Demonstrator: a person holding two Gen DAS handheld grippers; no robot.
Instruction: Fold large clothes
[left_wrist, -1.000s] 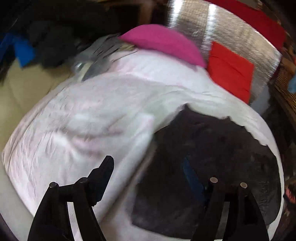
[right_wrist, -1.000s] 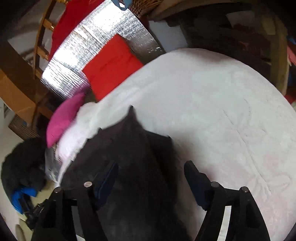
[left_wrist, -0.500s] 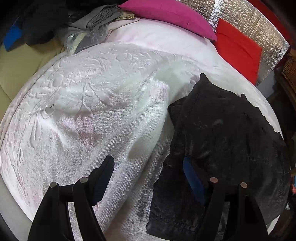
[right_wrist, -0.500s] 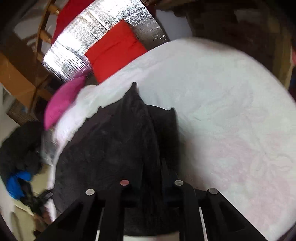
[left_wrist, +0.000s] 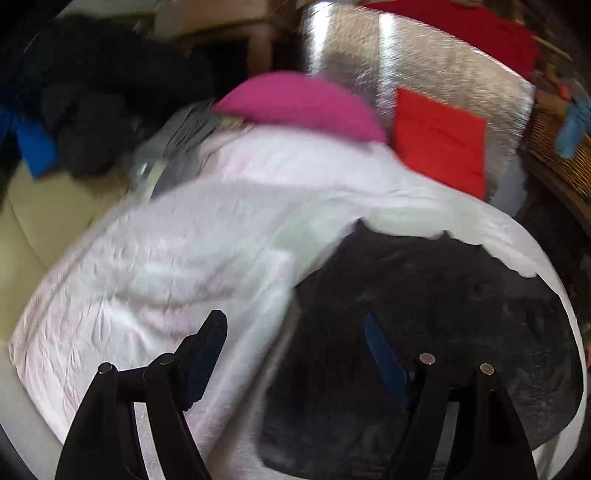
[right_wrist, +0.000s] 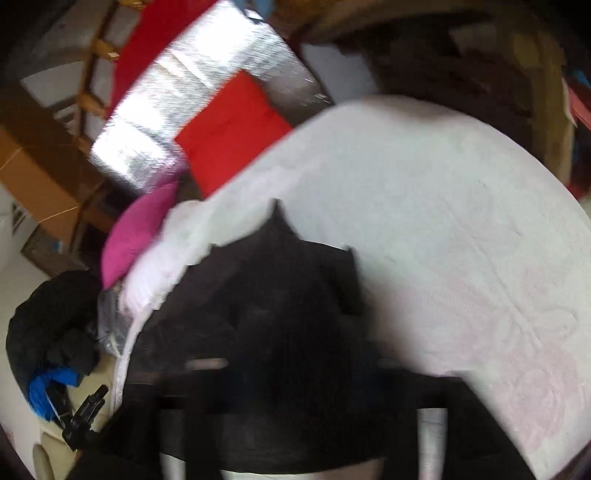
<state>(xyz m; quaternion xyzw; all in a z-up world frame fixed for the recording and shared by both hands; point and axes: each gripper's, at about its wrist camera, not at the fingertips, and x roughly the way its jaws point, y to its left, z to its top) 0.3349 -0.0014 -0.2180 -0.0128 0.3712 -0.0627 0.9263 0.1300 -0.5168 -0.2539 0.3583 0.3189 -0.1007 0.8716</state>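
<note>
In the left wrist view the left gripper (left_wrist: 291, 332) hangs with its jaws spread wide and nothing between them, one finger over the white bedspread (left_wrist: 155, 266), the other over the dark garment (left_wrist: 424, 314). The garment lies flat on the bedspread's right part. In the right wrist view the right gripper (right_wrist: 295, 387) is blurred against the black cloth, so I cannot tell how its jaws stand. Beyond, a pink pillow (left_wrist: 303, 101) rests at the bedspread's far edge, a red cushion (left_wrist: 439, 136) beside it against a silver foil panel (left_wrist: 424, 62)
</note>
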